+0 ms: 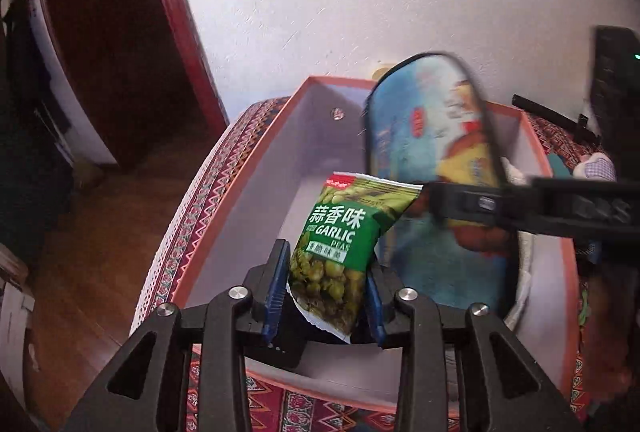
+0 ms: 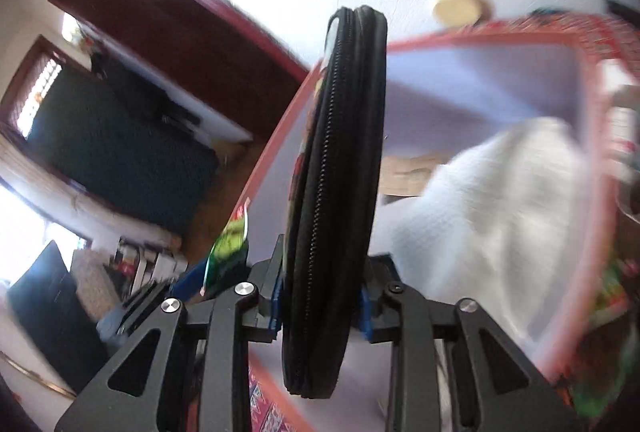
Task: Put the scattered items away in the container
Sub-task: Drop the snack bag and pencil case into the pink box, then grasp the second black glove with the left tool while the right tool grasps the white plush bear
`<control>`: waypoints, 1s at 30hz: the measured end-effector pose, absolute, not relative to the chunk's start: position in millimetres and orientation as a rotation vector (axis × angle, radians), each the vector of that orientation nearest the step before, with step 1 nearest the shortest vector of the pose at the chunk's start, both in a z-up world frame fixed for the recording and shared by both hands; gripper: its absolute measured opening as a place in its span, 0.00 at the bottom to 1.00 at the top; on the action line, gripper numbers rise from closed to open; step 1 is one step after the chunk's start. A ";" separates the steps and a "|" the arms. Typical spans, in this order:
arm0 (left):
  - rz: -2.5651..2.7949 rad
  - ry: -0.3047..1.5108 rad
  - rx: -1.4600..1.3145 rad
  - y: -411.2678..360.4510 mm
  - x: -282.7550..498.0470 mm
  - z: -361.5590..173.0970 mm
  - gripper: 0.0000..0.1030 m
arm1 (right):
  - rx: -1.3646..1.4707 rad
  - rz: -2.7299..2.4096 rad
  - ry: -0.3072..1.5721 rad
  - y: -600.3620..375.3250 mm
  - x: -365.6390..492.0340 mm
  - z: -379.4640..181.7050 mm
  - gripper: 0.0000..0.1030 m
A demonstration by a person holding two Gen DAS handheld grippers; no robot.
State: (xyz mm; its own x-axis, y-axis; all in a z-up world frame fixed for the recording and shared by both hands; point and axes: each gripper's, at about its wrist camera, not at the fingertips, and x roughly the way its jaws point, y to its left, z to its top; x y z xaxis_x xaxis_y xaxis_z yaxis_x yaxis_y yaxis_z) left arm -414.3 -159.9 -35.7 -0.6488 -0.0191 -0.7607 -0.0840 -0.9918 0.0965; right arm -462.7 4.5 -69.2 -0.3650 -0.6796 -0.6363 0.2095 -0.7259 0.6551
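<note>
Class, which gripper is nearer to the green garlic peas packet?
Left. The left gripper has the garlic peas packet between its fingers; the right gripper holds the zipped pouch just beside it.

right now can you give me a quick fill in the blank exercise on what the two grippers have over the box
1. The word printed in English on the green snack packet between the left gripper fingers is ____.
2. The zippered pouch sits edge-on in the ____ gripper.
3. The rim of the box is coloured ____.
4. The cloth lying in the box is ____.

Missing words: garlic; right; orange-red; white
</note>
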 end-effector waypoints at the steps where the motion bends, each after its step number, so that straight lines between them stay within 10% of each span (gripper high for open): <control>1: 2.822 0.187 -1.309 -163.0 -415.4 -38.1 0.47 | 1.351 -2.123 -0.630 0.3 -471.0 -74.3 0.35; 5: 2.847 0.177 -1.277 -164.6 -395.6 -33.0 0.72 | 1.358 -2.351 -0.554 25.6 -461.9 -65.4 0.79; 30: 2.359 0.281 -1.172 140.7 -185.6 -41.2 0.78 | 1.270 -2.612 -1.135 388.6 -109.8 -63.7 0.81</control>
